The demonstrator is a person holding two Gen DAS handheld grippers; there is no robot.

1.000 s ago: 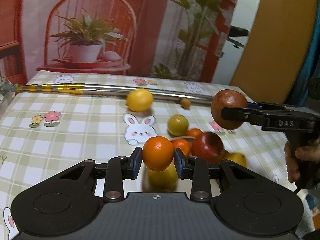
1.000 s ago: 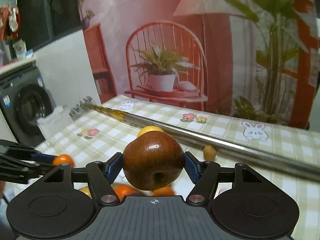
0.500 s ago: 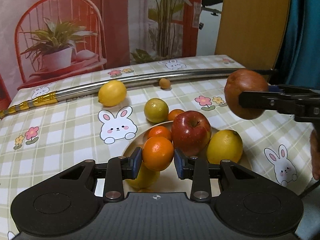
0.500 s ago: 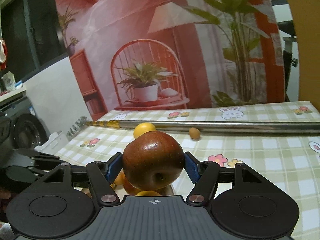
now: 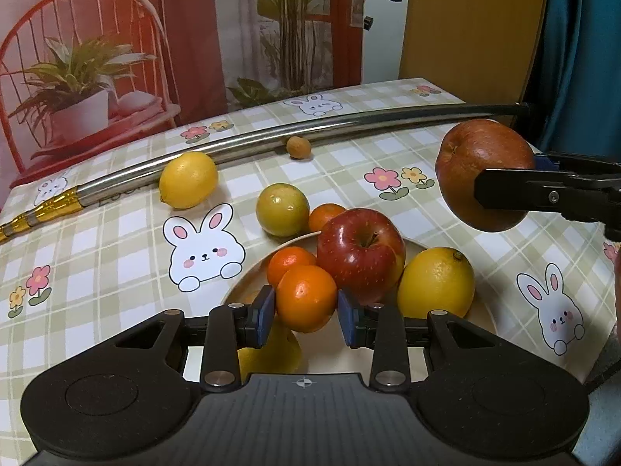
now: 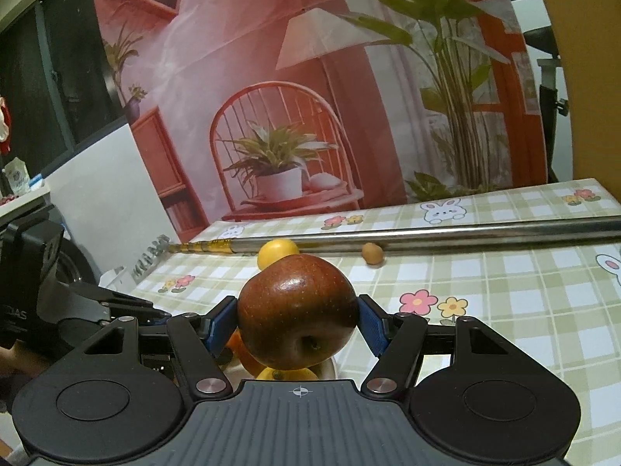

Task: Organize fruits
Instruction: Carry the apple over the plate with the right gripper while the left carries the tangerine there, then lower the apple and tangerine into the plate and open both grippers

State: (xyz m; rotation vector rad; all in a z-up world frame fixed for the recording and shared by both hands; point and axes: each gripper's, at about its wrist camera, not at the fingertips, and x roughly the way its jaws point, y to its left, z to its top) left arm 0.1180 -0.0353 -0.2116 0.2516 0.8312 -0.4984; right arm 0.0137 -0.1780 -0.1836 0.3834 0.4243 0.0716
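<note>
Left tool (image 5: 306, 317) pinches an orange (image 5: 306, 298) over the crowded plate (image 5: 487, 320); right tool (image 6: 298, 326) clamps a dark apple (image 6: 297, 312), red apple (image 5: 361, 250) and lemon (image 5: 435, 282) underneath.

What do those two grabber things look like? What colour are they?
Both are black plastic. The left gripper has a ribbed body, two round discs, silver bolts, a small crosshair mark and blue finger pads. The right gripper looks just the same. No sleeve shows.
</note>
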